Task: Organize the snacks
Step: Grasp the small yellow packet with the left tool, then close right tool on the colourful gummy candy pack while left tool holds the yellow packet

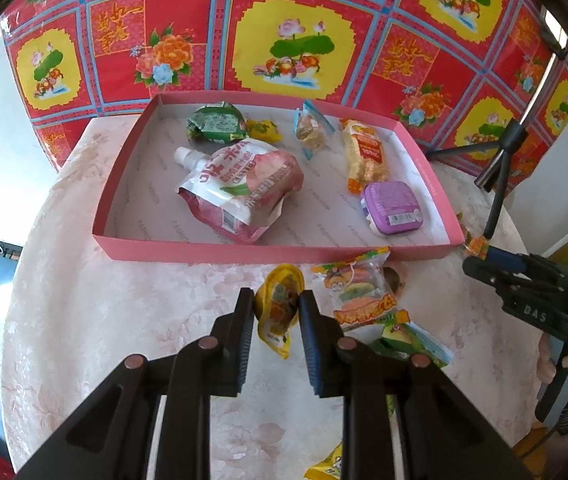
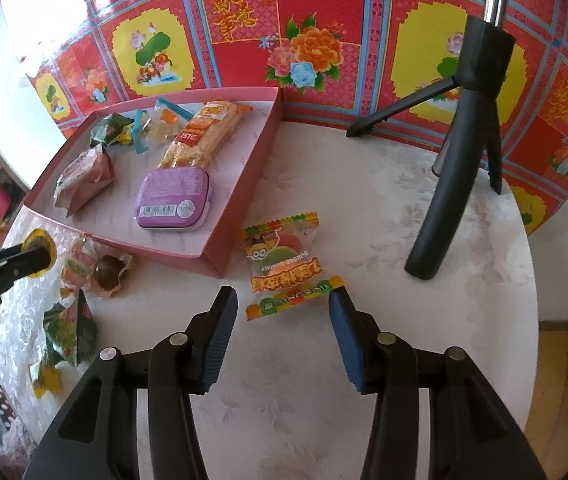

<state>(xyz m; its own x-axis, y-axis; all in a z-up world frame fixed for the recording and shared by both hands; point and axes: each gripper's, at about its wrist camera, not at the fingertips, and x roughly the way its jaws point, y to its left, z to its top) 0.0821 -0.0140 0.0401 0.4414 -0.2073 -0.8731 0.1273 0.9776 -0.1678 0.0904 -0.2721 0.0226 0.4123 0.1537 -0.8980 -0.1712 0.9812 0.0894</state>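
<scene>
Left gripper (image 1: pixel 275 300): pinching a yellow snack packet (image 1: pixel 278 309) — lifting it.
Right gripper (image 2: pixel 284 300): gaping wide — hovering over the burger gummy packet (image 2: pixel 284 265).

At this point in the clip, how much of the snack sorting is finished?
Roughly half. Done: the pink cardboard tray holds six snacks, including a pink spouted drink pouch and a purple flat tin. In hand: the left tongs grip a yellow crinkly packet. Left: the burger gummy packet before the open right tongs, plus a few packets beside the tray.
</scene>
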